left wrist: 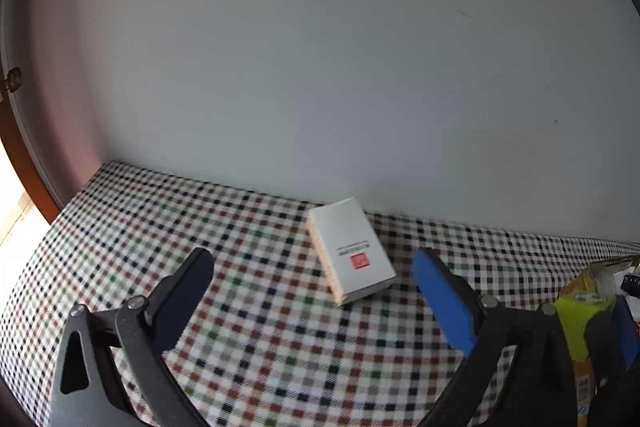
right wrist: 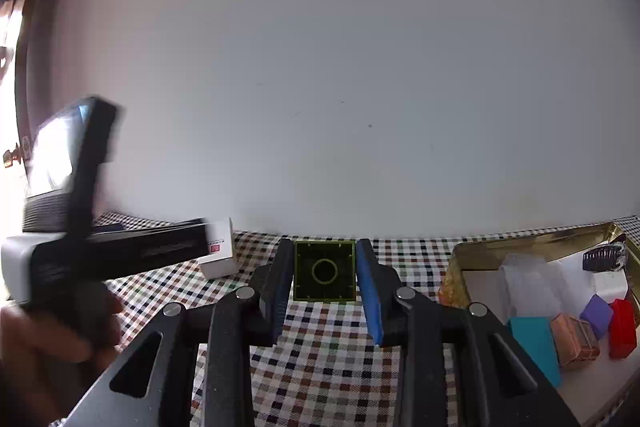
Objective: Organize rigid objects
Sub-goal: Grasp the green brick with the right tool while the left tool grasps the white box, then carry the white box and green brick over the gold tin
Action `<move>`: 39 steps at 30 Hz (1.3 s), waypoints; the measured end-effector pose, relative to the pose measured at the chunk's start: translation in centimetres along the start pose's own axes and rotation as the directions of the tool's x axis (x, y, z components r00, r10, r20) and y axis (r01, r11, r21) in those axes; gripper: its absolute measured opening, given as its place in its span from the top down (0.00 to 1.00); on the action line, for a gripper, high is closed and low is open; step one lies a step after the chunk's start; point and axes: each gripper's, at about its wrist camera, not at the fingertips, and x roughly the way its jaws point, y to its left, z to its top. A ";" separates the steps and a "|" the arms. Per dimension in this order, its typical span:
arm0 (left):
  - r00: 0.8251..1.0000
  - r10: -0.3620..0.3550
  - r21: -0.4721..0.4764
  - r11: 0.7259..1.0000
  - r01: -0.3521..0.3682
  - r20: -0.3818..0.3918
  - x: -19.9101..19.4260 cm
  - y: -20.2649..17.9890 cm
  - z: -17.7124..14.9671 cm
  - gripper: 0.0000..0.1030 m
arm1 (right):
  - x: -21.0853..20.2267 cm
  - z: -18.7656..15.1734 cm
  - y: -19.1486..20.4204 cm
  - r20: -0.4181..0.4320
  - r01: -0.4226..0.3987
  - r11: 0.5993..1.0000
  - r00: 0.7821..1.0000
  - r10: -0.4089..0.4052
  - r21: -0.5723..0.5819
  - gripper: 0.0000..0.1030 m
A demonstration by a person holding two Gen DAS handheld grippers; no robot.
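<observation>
R gripper (right wrist: 325, 277), nearest the lens in the right wrist view, has its jaws drawn narrow on a small green-edged square block (right wrist: 325, 271), blue pads (right wrist: 370, 291) pressed to both its sides. The block hangs clear above the checked tablecloth (right wrist: 320, 367), w/ the face bearing a ring mark turned to the camera; a side pinch of that sort probably keeps the block level for setting down.

Just to the R sits an open gold tin (right wrist: 532, 241) already stocked w/ a teal block (right wrist: 534, 343), a copper-coloured one, a purple one and a red one (right wrist: 622, 327), plus some clear plastic wrapping. That grouping suggests the tin is the collecting spot and the green-edged block's likely destination.

To the L, a person's hand (right wrist: 44, 355) carries the other tool, blurred.

L gripper (left wrist: 312, 291) stands wide, nothing between its fingers. Beyond its tips a white carton (left wrist: 350, 251) w/ a red label lies flat on the cloth, tilted, far end near the pale wall (left wrist: 320, 47). Aim and wide spread suggest it is the next pick, approx.
</observation>
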 end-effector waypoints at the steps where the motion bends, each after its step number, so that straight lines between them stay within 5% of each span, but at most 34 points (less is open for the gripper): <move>1: 1.000 0.000 0.013 1.000 0.000 -0.011 0.8 -0.8 0.3 0.02 | 0.4 0.0 0.0 0.000 0.002 1.000 1.000 -0.002 0.002 0.67; 8: 0.973 0.081 -0.015 0.996 -0.086 -0.216 8.0 -2.0 0.3 0.28 | 1.7 0.1 -0.9 -0.037 0.003 0.999 0.999 -0.001 0.036 0.67; 11: 0.980 0.063 -0.049 0.996 -0.073 -0.188 7.9 -1.3 0.5 0.59 | 2.1 0.1 -0.9 -0.047 0.000 0.999 0.999 0.002 0.038 0.67; 18: 0.987 0.077 -0.020 0.997 -0.080 -0.140 3.7 -0.1 -1.6 0.62 | 2.4 0.1 -0.4 -0.042 0.006 1.000 0.999 -0.006 0.012 0.67; 28: 0.981 0.175 0.022 0.984 -0.177 0.078 -7.0 0.6 -6.6 0.62 | 1.7 -0.1 0.2 0.001 0.022 0.999 1.000 -0.022 -0.028 0.67; 39: 0.979 0.169 -0.037 0.985 -0.166 0.114 -12.1 2.5 -9.8 0.62 | -0.5 -1.2 0.5 0.021 0.052 0.997 0.998 -0.051 -0.057 0.67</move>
